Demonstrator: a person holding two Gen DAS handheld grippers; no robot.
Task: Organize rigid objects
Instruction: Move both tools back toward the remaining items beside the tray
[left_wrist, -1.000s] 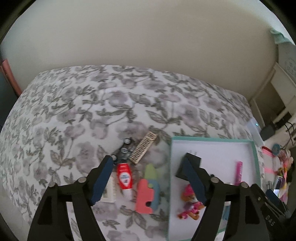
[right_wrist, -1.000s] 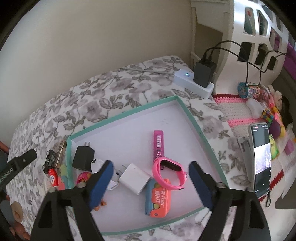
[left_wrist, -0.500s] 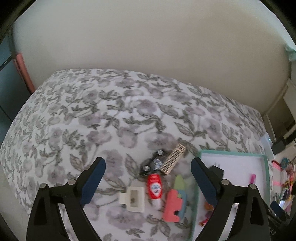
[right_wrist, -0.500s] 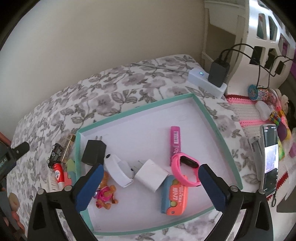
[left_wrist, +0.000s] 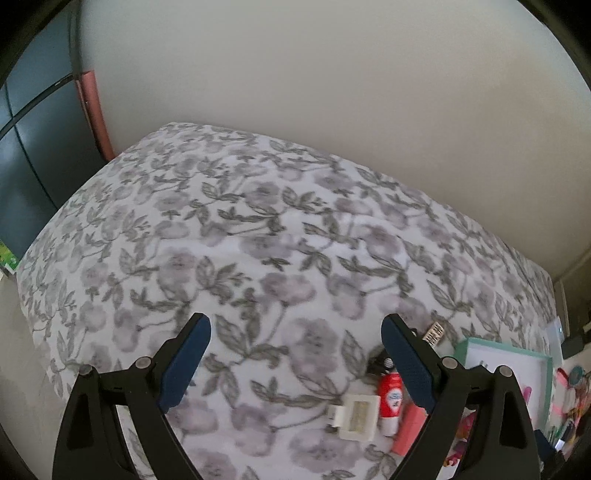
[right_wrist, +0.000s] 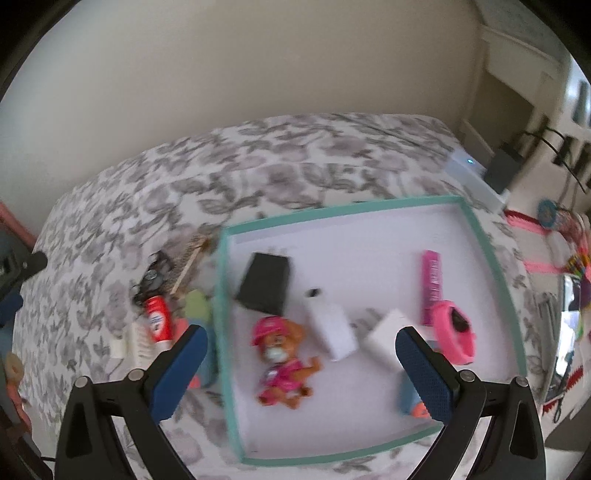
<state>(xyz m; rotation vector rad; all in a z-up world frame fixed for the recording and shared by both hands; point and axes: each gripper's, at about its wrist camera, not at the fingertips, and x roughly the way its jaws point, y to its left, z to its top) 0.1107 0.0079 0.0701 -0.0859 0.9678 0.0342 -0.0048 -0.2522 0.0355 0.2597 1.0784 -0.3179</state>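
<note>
A teal-rimmed white tray (right_wrist: 491, 266) lies on the floral bed. In it are a black charger (right_wrist: 264, 282), a pink dog toy (right_wrist: 282, 360), white adapters (right_wrist: 330, 332), a pink tube (right_wrist: 432, 284) and a pink wristband (right_wrist: 454, 332). Left of the tray lie a red-capped tube (right_wrist: 157, 321), a toy car (right_wrist: 151, 277), a comb (right_wrist: 186, 260) and a white block (left_wrist: 356, 417). My right gripper (right_wrist: 299, 365) is open and empty above the tray's front. My left gripper (left_wrist: 295, 365) is open and empty above bare bedspread, left of the loose items.
A white power strip with a black plug (right_wrist: 480, 173) sits at the bed's far right corner. A cluttered side table with a phone (right_wrist: 570, 314) stands to the right. A wall runs behind the bed. A dark cabinet (left_wrist: 26, 147) stands at the left.
Both grippers have pulled back and swung left. The left one now faces bare bedspread, with the loose items at its right. The right one, formerly over the wristband, now centres on the dog toy.
</note>
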